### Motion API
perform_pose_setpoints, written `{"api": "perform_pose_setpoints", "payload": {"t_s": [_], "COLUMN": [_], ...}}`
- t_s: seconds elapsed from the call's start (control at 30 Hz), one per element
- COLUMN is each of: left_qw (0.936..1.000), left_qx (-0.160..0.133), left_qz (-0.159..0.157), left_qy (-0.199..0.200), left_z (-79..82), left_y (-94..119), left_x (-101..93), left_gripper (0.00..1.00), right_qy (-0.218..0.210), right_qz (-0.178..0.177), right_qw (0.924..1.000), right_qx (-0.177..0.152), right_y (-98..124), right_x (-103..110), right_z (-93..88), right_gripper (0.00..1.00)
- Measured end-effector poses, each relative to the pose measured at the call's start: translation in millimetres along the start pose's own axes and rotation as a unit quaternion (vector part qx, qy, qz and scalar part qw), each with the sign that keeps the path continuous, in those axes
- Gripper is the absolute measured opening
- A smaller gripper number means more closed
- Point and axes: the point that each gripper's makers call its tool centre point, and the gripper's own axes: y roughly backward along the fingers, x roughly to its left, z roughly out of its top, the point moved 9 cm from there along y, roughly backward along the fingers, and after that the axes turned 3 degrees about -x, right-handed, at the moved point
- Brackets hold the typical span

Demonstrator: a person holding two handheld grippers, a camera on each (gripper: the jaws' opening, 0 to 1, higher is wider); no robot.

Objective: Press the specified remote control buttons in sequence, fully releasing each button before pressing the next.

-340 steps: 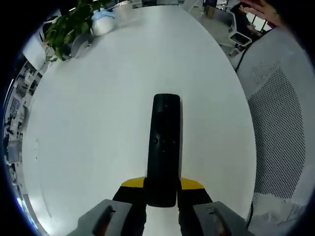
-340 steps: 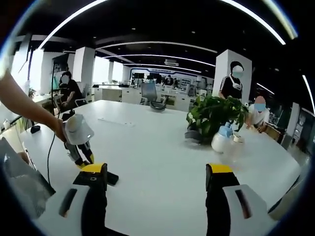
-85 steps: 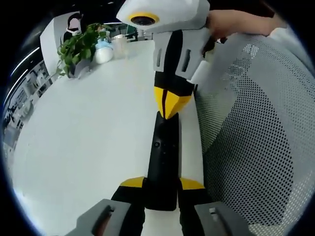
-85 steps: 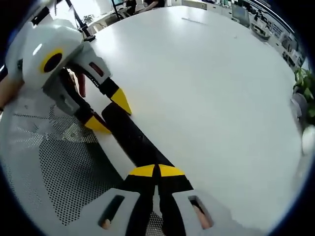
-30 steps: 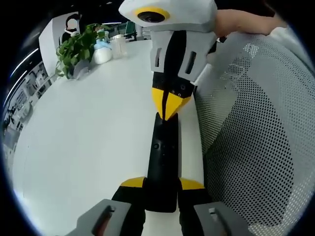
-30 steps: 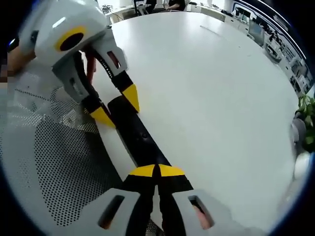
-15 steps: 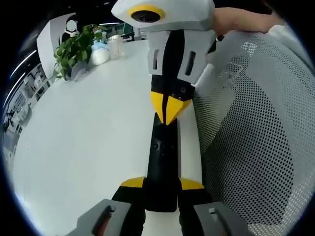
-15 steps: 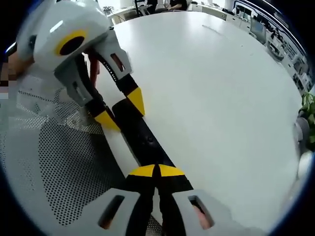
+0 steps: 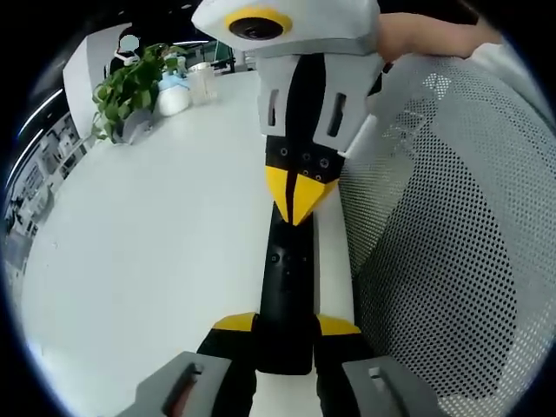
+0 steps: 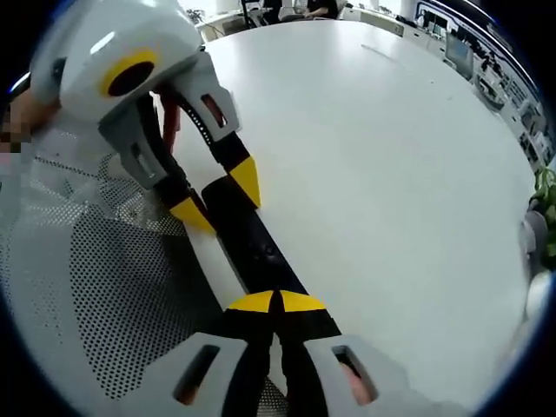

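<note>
A slim black remote control (image 9: pixel 288 278) points away from me, its near end clamped between the yellow-tipped jaws of my left gripper (image 9: pixel 287 334), which is shut on it. My right gripper (image 9: pixel 298 207) comes down from the top with its jaws shut, the yellow tips resting on the remote's far half. In the right gripper view the same shut tips (image 10: pixel 276 302) sit on the remote (image 10: pixel 252 243). The left gripper (image 10: pixel 217 198) holds its far end at upper left. Whether a button is pressed in is hidden under the tips.
The remote hangs over the edge of a large white oval table (image 9: pixel 156 226). A grey mesh chair back (image 9: pixel 452 261) stands close on the right. A potted plant (image 9: pixel 130 82) and a white spray bottle (image 9: pixel 172 97) stand at the far end. A hand (image 9: pixel 417 35) holds the right gripper.
Long before, the right gripper was open and away from the remote. Over the last second its shut tips have crept a little along the remote toward the left gripper.
</note>
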Motion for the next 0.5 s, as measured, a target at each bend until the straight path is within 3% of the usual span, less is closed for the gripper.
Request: {"api": "perform_pose_setpoints", "payload": {"t_s": [0.5], "left_qw": [1.0000], "left_qx": [-0.003], "left_qz": [0.000], "left_qy": [0.001], "left_z": [-0.7], "left_y": [0.0], "left_x": [-0.2], "left_gripper": [0.24], "right_qy": [-0.002], "right_qz": [0.001], "right_qw": [1.0000], "right_qx": [-0.004], "right_y": [-1.0], "right_x": [-0.1], "right_z": [-1.4], "right_gripper": [0.00]}}
